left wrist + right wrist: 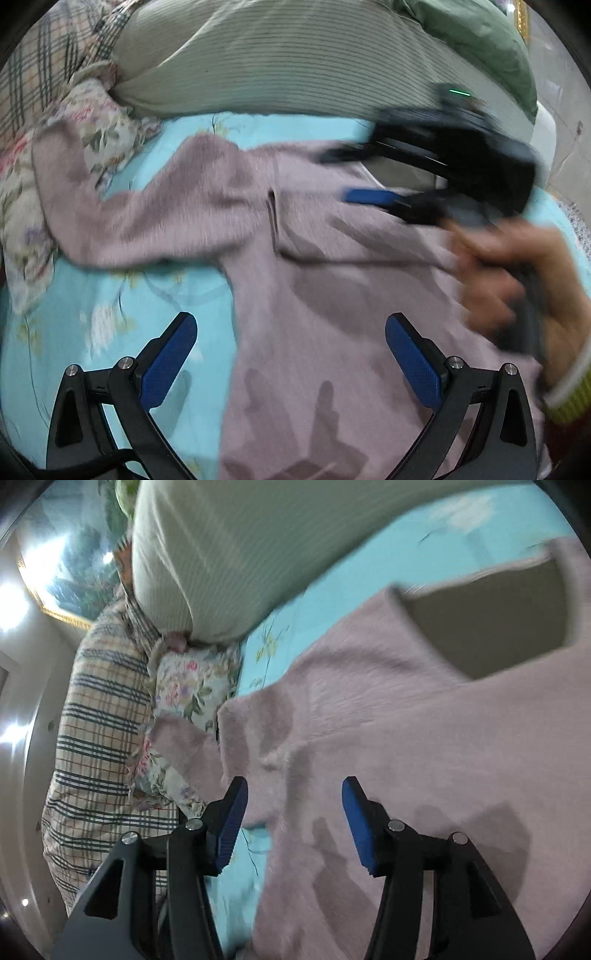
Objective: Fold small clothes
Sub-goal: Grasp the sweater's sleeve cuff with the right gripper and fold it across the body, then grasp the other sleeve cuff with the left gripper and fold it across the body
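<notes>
Pale mauve fuzzy sweater [332, 258] spread flat on the turquoise floral bedsheet [74, 314], one sleeve reaching toward the floral pillow [99, 125]. Left tongs [291, 332] gaping wide above sweater edge, gripping nothing. Right tongs [293, 805] parted over the fabric, nothing pinched; blurred in left view, held by a hand [517, 280]. Striped cushion [295, 66] behind.

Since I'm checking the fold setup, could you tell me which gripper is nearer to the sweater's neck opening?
Right. The right gripper hovers open right beside the neck opening of the pink sweater. The left gripper, open, sits back over the sweater's lower body.
</notes>
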{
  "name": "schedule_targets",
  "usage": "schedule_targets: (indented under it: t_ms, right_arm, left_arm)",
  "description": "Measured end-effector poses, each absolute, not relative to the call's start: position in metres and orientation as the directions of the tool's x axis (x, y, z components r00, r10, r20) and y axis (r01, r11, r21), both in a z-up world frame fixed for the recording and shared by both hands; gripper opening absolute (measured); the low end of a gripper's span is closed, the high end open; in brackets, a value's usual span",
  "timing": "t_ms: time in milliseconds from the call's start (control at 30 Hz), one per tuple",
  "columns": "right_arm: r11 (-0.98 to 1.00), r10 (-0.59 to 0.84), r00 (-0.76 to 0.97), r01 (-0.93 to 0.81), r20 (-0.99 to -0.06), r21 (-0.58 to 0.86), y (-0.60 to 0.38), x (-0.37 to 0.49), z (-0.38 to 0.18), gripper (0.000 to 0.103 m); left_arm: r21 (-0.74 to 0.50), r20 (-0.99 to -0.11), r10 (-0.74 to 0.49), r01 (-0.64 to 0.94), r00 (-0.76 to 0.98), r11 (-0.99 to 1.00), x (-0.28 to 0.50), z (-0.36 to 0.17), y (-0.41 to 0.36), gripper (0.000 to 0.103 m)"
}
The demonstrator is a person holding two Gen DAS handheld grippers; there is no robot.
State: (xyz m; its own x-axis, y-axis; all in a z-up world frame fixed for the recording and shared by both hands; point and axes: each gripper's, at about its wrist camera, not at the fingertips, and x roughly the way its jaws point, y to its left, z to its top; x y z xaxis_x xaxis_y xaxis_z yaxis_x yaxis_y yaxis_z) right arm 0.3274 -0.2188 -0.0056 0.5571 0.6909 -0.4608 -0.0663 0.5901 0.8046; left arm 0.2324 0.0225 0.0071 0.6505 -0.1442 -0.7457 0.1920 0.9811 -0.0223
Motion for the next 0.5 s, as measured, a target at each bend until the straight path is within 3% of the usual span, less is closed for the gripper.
schedule_targets:
  t_ms: [267, 500]
  right_arm:
    - [0.589, 0.593, 0.676, 0.008, -0.438, 0.808, -0.300, 0.242, -0.003, 0.055]
    - [0.574, 0.578, 0.681, 0.052, -0.449, 0.817, -0.316, 0.207, -0.020, 0.055]
  left_arm:
    - [-0.021, -0.779, -0.154, 0.220, 0.608, 0.975, 0.330, -0.003, 0.018, 0.102]
    - [-0.048, -0.832, -0.172, 0.240, 0.528, 0.970, 0.361, -0.032, 0.007, 0.089]
